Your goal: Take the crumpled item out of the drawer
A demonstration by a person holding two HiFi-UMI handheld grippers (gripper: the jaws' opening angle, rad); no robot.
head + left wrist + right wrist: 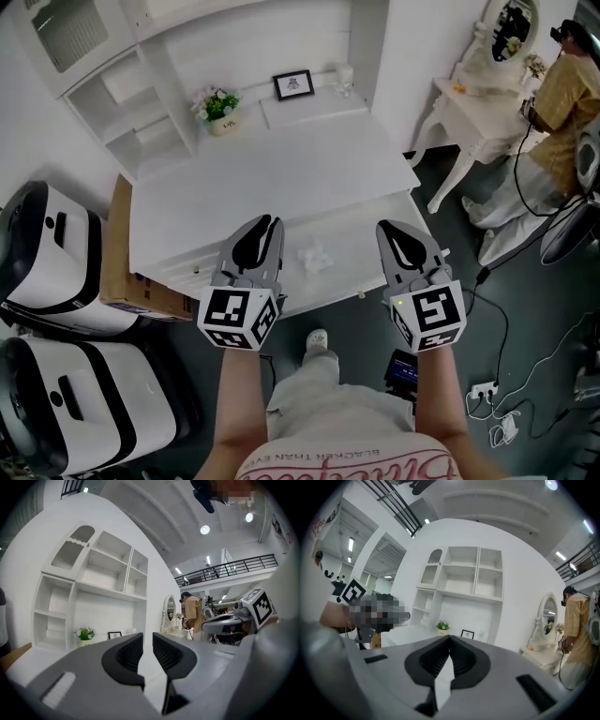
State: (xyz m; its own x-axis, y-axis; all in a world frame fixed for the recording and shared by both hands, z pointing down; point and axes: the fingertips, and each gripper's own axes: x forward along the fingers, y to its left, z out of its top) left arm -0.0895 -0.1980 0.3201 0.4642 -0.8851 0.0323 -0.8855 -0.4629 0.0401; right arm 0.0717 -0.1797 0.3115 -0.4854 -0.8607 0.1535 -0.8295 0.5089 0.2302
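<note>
I've got both grippers level above the open drawer (349, 239), one either side of the crumpled item (316, 258) on its floor, ready to drop in. The left gripper (271, 223) has its jaws slightly parted and empty. The right gripper (387, 228) is pressed together on nothing. The flower pot (220, 110) and picture frame (293, 84) sit far back on the bench (281, 159), so I'd say nothing blocks the reach.

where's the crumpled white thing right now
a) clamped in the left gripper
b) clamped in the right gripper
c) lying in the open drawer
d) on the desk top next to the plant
c: the head view shows the crumpled item lying loose in the drawer, between the left gripper and the right gripper. Each gripper's own view shows nothing between its jaws.
</note>
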